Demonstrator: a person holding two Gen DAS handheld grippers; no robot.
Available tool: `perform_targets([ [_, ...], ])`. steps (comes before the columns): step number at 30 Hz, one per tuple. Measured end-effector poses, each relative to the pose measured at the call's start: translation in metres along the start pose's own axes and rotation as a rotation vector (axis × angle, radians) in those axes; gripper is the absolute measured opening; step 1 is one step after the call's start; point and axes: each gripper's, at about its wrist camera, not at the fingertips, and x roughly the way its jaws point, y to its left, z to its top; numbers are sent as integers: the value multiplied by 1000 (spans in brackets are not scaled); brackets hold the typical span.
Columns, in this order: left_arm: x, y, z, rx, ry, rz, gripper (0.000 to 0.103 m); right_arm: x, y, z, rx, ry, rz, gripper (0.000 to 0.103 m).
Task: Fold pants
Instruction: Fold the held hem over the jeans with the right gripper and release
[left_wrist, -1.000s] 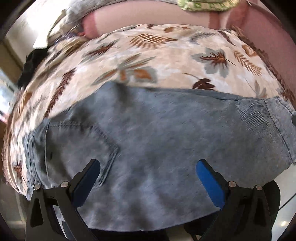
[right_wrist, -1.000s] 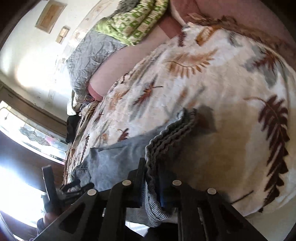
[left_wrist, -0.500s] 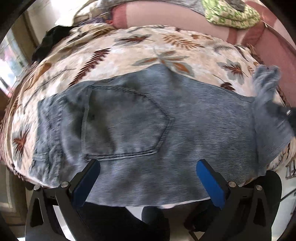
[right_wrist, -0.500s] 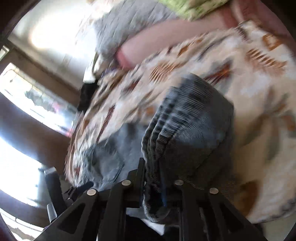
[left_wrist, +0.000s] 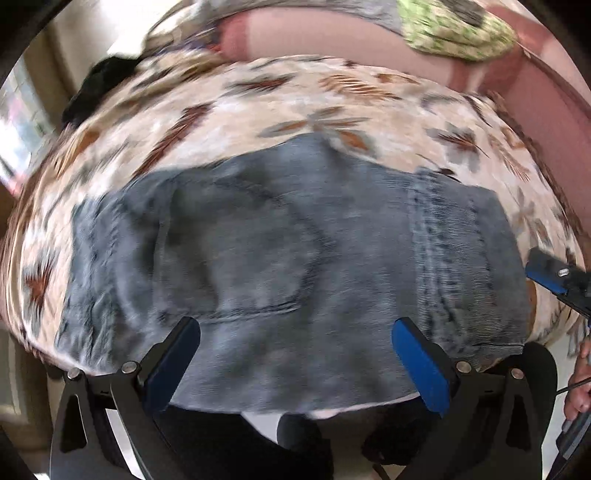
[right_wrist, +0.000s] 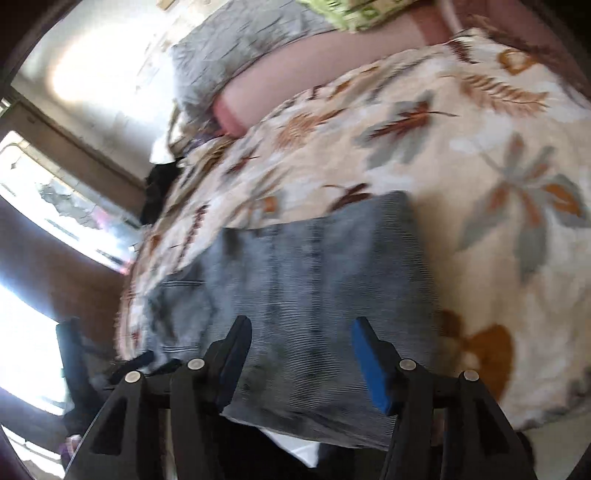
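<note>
The left gripper (left_wrist: 295, 354) hangs with its blue-padded fingers (left_wrist: 419, 365) spread wide, nothing between them; the pads do not press on anything. Just ahead of and below it lie the grey denim pants (left_wrist: 280, 243), folded and spread flat across the leaf-print bedcover (left_wrist: 332, 99) (the left wrist view is smeared by motion, so seams are soft). A back pocket (left_wrist: 236, 251) sits ahead of the left finger, and a folded-over layer with a stitched seam (left_wrist: 443, 236) lies ahead of and beyond the right finger. Farther ahead, past the bedcover, a pink cushion (left_wrist: 332, 33) runs across, with a green patterned cloth (left_wrist: 458, 37) on it to the right.

At the far right of that view a blue pad of the right gripper (left_wrist: 546, 275) pokes in beside the pants' folded edge, and part of a hand (left_wrist: 580, 387) shows below it.

The right gripper (right_wrist: 299, 354) has its jaws opening, about half apart. The folded end of the pants (right_wrist: 314, 273) lies ahead of and beneath them, resting on the bedcover (right_wrist: 498, 147), and the pads do not grip it. Off to its left, the left gripper (right_wrist: 74, 354) appears dimly against a bright window (right_wrist: 26, 350).
</note>
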Motion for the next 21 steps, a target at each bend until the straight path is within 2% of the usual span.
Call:
perform_targets([
  [2, 5, -22, 5, 49, -11, 14, 103, 6, -12, -6, -5, 22, -65, 38],
  [4, 14, -45, 11, 99, -25, 20, 103, 28, -21, -15, 3, 120, -114, 33],
  [8, 48, -74, 14, 211, -1, 138, 103, 18, 0, -9, -125, 92, -146, 32],
  [9, 53, -74, 11, 228, 10, 150, 103, 14, 2, -3, -136, 72, -134, 32],
  [11, 50, -67, 7, 203, -15, 123, 103, 10, 7, 12, -157, 39, -121, 32],
  [13, 50, -58, 6, 172, 23, 92, 103, 16, 11, 29, -165, 17, -131, 32],
  [16, 48, -47, 4, 162, 61, 108, 103, 46, 16, 55, -162, 10, -133, 32],
  [19, 33, -28, -3, 143, 20, 125, 103, 89, 22, 62, -178, 85, -133, 33],
  [20, 27, -20, -5, 136, 8, 139, 103, 103, 26, 62, -205, 98, -166, 33],
  [21, 23, -10, -7, 128, 1, 154, 103, 103, 30, 62, -230, 73, -178, 33],
])
